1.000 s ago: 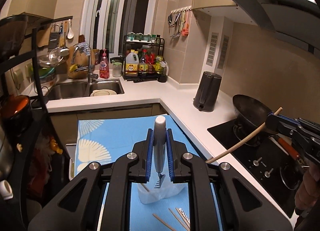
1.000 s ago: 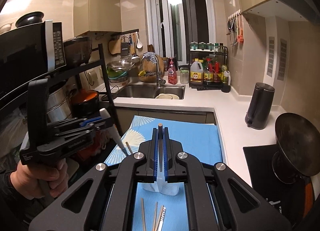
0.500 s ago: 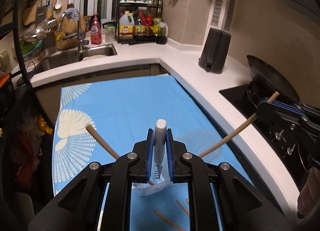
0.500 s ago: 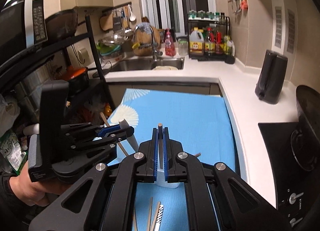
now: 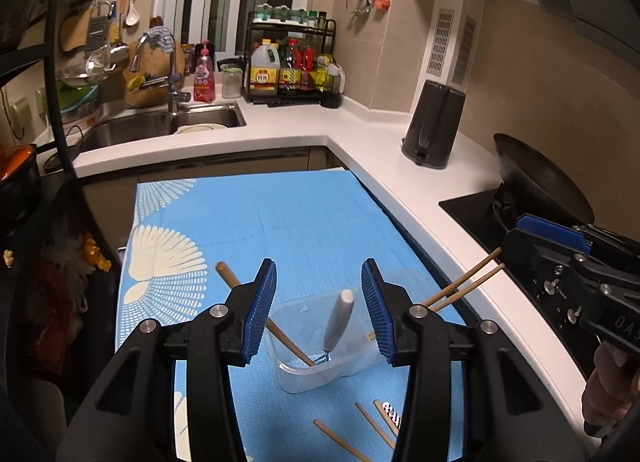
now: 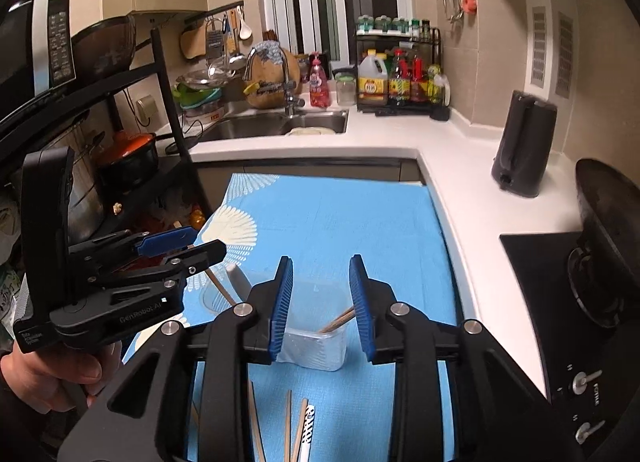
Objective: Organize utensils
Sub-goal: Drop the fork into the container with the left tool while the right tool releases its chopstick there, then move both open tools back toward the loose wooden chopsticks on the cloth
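Fingers point(image 6: 282, 294) opening, "GenRobot.AI" on left gripper point(image 6: 188, 246)

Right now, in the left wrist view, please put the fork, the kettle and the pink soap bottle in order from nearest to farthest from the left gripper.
1. Fork: standing in the clear container, just ahead of the left gripper, whose jaws are opening.
2. Kettle: on the white counter, far right.
3. Soap bottle: by the sink at the back, left of centre.
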`<move>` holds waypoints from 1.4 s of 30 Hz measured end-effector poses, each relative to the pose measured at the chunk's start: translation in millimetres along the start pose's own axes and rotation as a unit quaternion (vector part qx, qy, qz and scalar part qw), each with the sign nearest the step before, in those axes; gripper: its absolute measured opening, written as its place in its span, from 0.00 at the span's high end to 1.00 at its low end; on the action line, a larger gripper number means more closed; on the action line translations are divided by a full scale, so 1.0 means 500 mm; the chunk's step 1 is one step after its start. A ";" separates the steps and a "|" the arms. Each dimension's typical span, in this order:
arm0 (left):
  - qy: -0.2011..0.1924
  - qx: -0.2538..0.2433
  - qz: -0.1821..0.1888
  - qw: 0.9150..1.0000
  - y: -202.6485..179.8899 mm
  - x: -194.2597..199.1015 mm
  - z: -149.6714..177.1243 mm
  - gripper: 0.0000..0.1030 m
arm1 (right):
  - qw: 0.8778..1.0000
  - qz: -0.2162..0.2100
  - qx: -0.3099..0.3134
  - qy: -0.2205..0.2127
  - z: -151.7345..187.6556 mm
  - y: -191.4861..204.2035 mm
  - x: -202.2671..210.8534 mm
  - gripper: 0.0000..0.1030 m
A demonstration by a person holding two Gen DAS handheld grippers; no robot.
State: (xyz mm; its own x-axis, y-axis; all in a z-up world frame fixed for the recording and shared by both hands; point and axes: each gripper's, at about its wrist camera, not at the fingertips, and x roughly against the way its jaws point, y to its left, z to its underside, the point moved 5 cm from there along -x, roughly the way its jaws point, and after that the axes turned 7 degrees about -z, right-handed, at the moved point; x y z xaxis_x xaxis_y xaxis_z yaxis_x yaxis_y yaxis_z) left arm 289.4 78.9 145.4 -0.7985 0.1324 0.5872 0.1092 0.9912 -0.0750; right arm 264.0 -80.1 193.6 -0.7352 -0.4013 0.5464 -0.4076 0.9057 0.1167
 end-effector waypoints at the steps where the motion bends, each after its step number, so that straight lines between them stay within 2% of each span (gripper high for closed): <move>1: -0.007 0.000 -0.003 1.000 0.001 0.016 -0.002 0.57 | 1.000 0.003 0.002 -0.007 -0.005 0.000 0.014 0.70; 6: -0.042 0.002 -0.011 0.999 0.000 0.107 0.016 0.57 | 0.998 0.010 0.008 -0.062 -0.011 0.012 0.122 0.70; 11: -0.051 0.033 0.005 0.998 0.008 0.190 0.104 0.57 | 0.992 -0.008 -0.020 -0.122 0.052 0.015 0.245 0.70; 14: -0.052 0.049 0.005 0.997 0.015 0.221 0.183 0.69 | 0.988 -0.016 -0.051 -0.142 0.125 0.006 0.292 0.70; 16: -0.049 0.060 0.001 0.997 0.022 0.235 0.241 0.75 | 0.987 -0.023 -0.071 -0.141 0.178 -0.001 0.300 0.76; 18: -0.044 0.076 -0.007 0.996 0.029 0.244 0.318 0.84 | 0.987 -0.029 -0.085 -0.131 0.243 -0.005 0.295 0.85; 19: -0.041 0.083 -0.012 0.996 0.032 0.248 0.353 0.84 | 0.988 -0.030 -0.095 -0.122 0.281 -0.007 0.286 0.86; 23: -0.017 0.103 -0.029 0.994 0.027 0.247 0.521 0.85 | 0.988 -0.044 -0.134 -0.056 0.451 -0.008 0.214 0.86; 25: 0.009 0.113 -0.026 0.993 0.021 0.237 0.589 0.85 | 0.989 -0.049 -0.140 -0.012 0.528 0.001 0.169 0.86; 27: 0.032 0.109 -0.024 0.993 0.010 0.230 0.639 0.85 | 0.989 -0.051 -0.138 0.012 0.576 0.014 0.146 0.83; 30: 0.036 0.095 -0.023 0.995 -0.001 0.233 0.663 0.85 | 0.990 -0.053 -0.125 0.036 0.612 0.036 0.123 0.83; 39: 0.047 0.093 -0.006 0.995 -0.039 0.207 0.633 0.85 | 0.993 -0.038 -0.076 0.083 0.645 0.079 0.075 0.84; 41: 0.055 0.100 0.001 0.994 -0.050 0.195 0.624 0.85 | 0.993 -0.034 -0.065 0.088 0.650 0.083 0.073 0.89; 42: 0.063 0.104 0.005 0.993 -0.054 0.185 0.620 0.85 | 0.994 -0.034 -0.062 0.089 0.652 0.084 0.073 0.95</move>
State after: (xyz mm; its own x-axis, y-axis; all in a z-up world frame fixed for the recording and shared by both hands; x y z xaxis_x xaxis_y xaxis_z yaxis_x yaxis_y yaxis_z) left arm 29.2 65.4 -48.2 -0.7165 0.1527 0.6807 -0.0192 0.9711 -0.2380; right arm 43.6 -101.1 -52.0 -0.5960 -0.4408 0.6712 -0.3748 0.8919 0.2529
